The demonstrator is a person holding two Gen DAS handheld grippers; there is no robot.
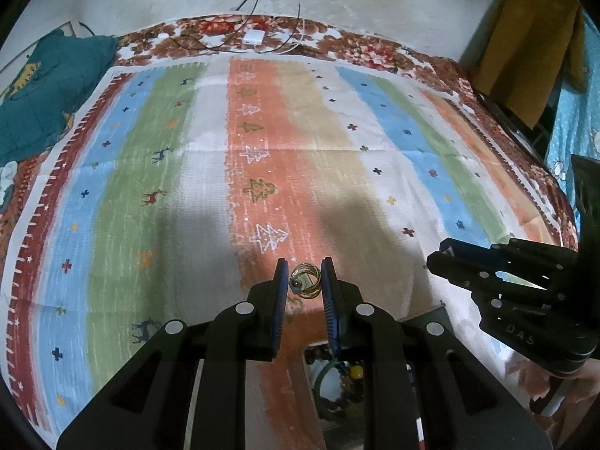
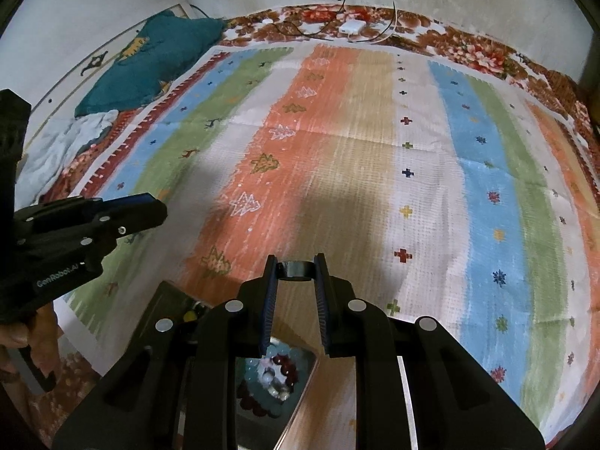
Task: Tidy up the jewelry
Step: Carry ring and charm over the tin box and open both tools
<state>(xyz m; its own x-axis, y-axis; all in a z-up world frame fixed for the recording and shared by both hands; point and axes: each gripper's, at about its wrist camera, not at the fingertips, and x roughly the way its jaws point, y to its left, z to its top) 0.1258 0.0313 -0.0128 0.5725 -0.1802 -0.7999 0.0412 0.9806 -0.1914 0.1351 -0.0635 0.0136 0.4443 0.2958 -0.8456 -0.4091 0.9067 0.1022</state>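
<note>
- "GenRobot.AI" is showing in white on the left gripper (image 2: 150, 206) body, right wrist view, w/ last letters cut off.
- "DAS" is reading faintly on the right gripper (image 1: 437, 258) body, left wrist view.

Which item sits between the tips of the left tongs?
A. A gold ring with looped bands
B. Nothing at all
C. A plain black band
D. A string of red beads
A: the left wrist view shows a gold ring of looped bands between the tips of the left tongs; the black band is in the right tongs.
</note>
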